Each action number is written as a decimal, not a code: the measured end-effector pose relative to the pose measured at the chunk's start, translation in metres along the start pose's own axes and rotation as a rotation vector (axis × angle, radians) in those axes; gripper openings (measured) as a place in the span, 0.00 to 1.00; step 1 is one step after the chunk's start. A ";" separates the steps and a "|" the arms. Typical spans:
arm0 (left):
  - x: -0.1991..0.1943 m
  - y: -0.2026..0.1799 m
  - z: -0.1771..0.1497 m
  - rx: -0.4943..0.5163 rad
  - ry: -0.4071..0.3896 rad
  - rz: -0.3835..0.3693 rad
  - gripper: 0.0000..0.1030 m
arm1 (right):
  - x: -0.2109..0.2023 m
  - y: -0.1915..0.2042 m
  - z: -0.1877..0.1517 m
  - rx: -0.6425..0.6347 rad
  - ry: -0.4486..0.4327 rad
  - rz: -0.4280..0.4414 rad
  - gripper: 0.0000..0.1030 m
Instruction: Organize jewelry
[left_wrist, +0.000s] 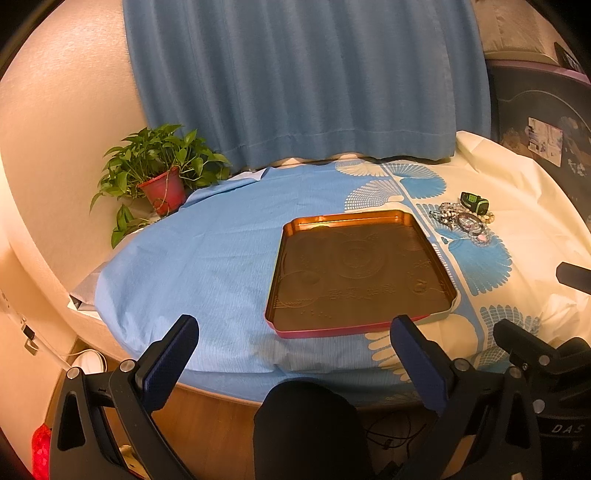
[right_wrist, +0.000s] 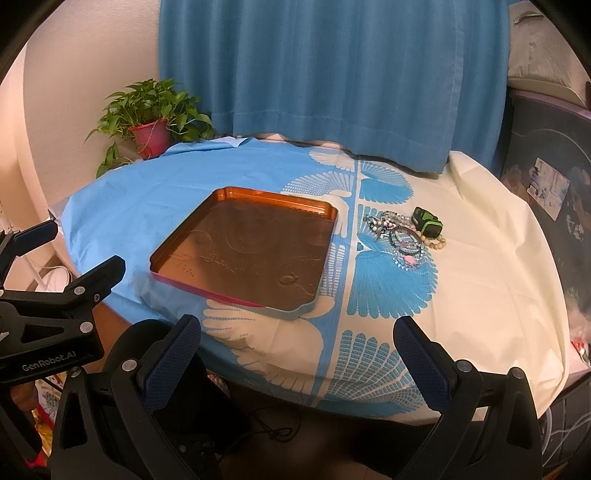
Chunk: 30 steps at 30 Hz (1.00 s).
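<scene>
Jaws wide on left gripper (left_wrist: 295, 347) and right gripper (right_wrist: 297, 349); jewelry pile (right_wrist: 400, 236) just right of tray (right_wrist: 236, 291).

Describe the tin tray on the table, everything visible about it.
The tray is a shallow, roughly square metal tin with notched corners, a coppery-gold inside and a red outer wall. Its floor is embossed with circles and characters, too faint to read. It holds nothing and lies flat on the blue part of the tablecloth, its right edge at the fan pattern. The jewelry pile lies apart, to its right. Neither gripper touches it.
</scene>
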<state>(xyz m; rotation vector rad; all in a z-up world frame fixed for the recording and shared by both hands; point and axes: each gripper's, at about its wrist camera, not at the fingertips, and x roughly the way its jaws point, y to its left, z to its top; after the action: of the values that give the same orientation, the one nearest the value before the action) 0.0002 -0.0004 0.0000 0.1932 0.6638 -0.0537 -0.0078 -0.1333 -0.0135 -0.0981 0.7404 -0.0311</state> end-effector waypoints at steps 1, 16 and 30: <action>0.000 0.000 0.000 0.001 0.000 0.000 1.00 | 0.000 0.000 0.000 0.000 0.000 -0.001 1.00; 0.000 0.000 0.000 0.002 -0.001 0.002 1.00 | 0.000 0.000 0.000 0.002 0.000 0.001 1.00; 0.004 0.001 0.012 0.007 0.048 -0.031 1.00 | 0.001 -0.002 0.000 0.013 -0.006 0.011 1.00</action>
<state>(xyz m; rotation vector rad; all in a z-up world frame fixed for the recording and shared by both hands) 0.0108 -0.0015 0.0076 0.1919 0.7144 -0.0811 -0.0073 -0.1356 -0.0141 -0.0813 0.7350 -0.0255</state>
